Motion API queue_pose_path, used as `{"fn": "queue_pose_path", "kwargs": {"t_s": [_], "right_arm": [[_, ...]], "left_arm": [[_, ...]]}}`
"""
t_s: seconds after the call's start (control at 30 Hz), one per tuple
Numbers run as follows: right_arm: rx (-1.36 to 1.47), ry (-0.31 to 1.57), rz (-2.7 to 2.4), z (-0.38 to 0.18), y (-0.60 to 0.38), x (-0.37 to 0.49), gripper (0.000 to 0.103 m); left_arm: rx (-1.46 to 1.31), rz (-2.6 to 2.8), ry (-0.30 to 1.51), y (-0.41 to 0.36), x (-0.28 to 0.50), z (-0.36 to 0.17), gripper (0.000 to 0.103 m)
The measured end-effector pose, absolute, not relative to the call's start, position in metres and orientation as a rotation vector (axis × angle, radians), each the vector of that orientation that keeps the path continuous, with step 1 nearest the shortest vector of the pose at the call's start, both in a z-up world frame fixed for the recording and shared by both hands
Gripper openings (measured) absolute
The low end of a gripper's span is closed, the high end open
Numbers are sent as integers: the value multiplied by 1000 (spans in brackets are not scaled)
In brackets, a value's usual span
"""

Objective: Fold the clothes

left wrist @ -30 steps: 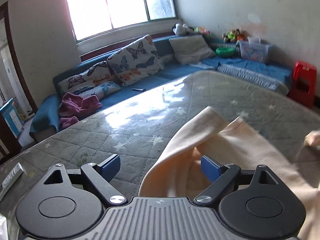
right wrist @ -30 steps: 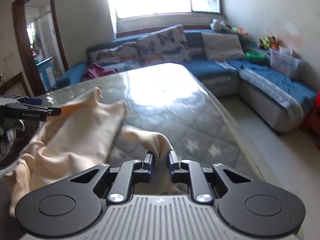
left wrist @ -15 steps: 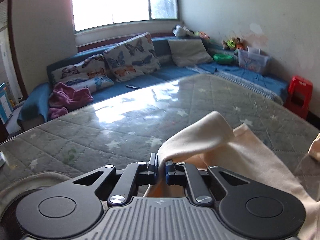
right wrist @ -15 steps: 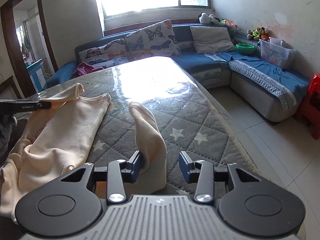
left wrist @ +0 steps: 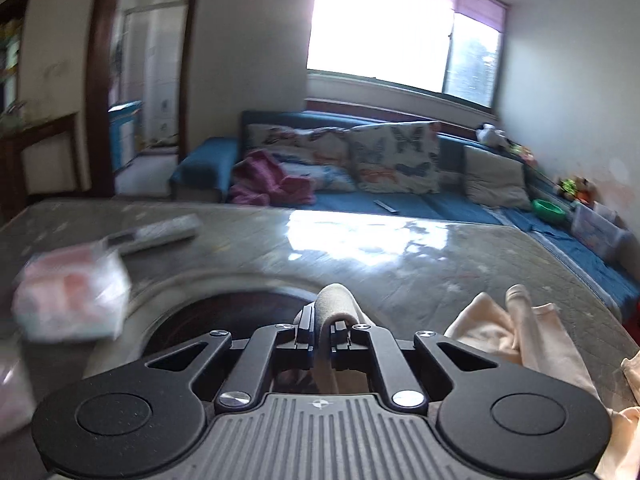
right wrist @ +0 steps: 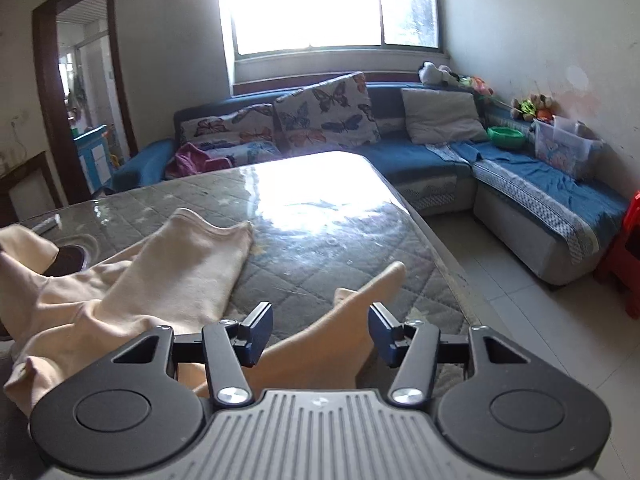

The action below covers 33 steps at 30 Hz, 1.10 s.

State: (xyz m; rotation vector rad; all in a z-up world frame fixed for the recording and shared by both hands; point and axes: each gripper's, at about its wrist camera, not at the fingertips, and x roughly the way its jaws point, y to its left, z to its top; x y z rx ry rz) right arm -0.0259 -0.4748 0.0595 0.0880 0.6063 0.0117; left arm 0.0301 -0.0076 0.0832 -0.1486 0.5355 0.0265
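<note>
**Left tool clamped on garment fold; right tool spread above sleeve**

The left tool (left wrist: 320, 330) has its fingers pressed together on a rolled fold of the cream garment (left wrist: 516, 332). The pinched fold arches up between the finger pads, and the rest of the cloth trails to the right across the desk (left wrist: 400, 276). The left wrist view is motion-blurred on its left side. There a white and pink packet (left wrist: 72, 296) and a remote control (left wrist: 156, 234) lie on the desk, and a dark round recess (left wrist: 224, 316) sits in the desk surface just ahead of the left tool.

The right tool (right wrist: 320, 334) has its fingers spread wide. A sleeve (right wrist: 352, 320) of the cream garment (right wrist: 176, 268) lies between and below the fingers; neither pad visibly touches it. The body of the garment lies bunched to the left on the quilted, glass-topped desk (right wrist: 328, 248), with one flap extending toward the desk centre.

Behind the desk stands a blue corner sofa (right wrist: 420, 156) with butterfly-print cushions (right wrist: 324, 114), a pink cloth (right wrist: 192, 160) and a grey pillow (right wrist: 440, 116). A bright window (right wrist: 328, 4) is above the sofa.
</note>
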Motion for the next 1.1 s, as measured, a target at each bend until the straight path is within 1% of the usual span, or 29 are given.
{"fn": "queue_pose_path", "kwargs": {"t_s": [0.17,0.43,0.6,0.63,0.7,0.73,0.87,0.93,1.07,1.1], "right_arm": [[33,616,122,64,-449,-30,54],[-128,694,271,41,-395,-31,54],[-215,764,238,31,-393,-46,54],[-229,779,225,30,-395,-50,55],[-239,788,219,32,-399,-57,55],[-236,783,225,35,-400,-60,55],[-227,765,251,48,-403,-70,55],[-222,755,268,55,-404,-75,55],[-249,722,478,67,-375,-78,55],[-264,720,529,67,-366,-79,55]], "left_arm": [[-169,117,572,13,-14,71,8],[-184,181,598,23,-54,63,8],[-163,206,624,28,-57,60,8],[-161,210,630,29,-58,59,12],[-149,209,636,28,-60,59,13],[-135,205,632,26,-61,60,16],[-59,152,609,11,-75,68,18],[-15,87,600,0,-84,74,21],[72,-81,607,-29,-103,74,23],[89,-127,611,-36,-108,74,25]]}}
